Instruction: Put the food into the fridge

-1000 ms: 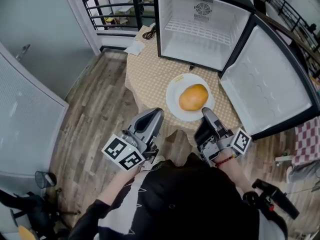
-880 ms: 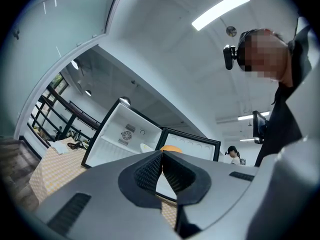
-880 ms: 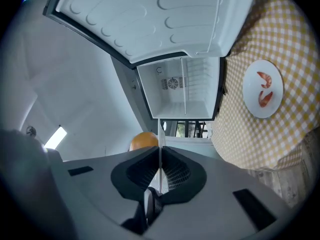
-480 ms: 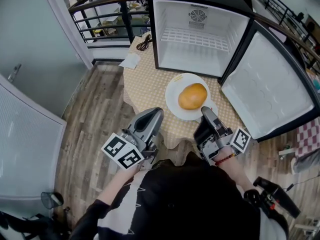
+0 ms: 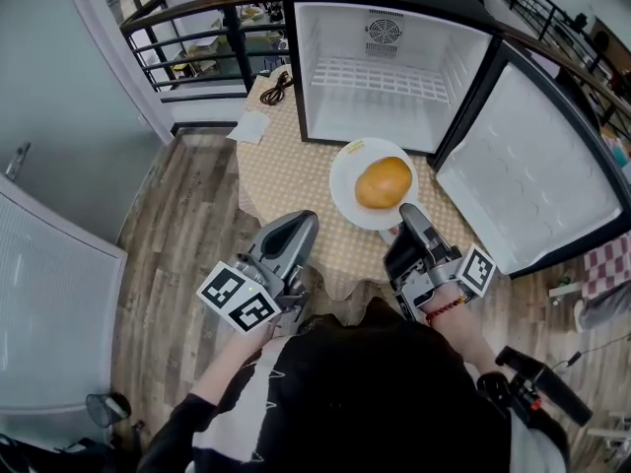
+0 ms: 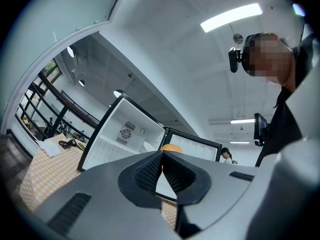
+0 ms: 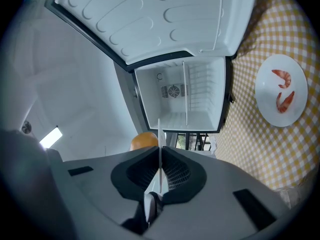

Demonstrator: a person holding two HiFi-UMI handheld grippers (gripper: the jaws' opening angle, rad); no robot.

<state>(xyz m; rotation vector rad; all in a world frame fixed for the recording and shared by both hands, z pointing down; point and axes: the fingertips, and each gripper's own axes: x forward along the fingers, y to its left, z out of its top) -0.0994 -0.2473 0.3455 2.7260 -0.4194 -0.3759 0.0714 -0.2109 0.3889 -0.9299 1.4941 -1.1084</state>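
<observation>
Carrying seemed the step in hand: the right gripper point(image 7: 160, 155) was clamped on the rim of the white plate point(image 5: 343, 180) bearing the bun point(image 5: 384, 182), just before the open fridge point(image 5: 434, 39), the left gripper point(image 6: 161, 160) closed and empty, and the next move would call for a level slide inside.

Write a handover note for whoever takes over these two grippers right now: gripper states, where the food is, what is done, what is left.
Left gripper: shut, empty, near the table's front edge.
Right gripper: shut on the rim of the plate.
The bun sits on that plate, in front of the open fridge, not inside.
The shrimp plate lies on the cloth; only the right gripper view shows it.
Done: door open, plate gripped.
Left: set the bun's plate in the fridge, then probably the shrimp plate.
</observation>
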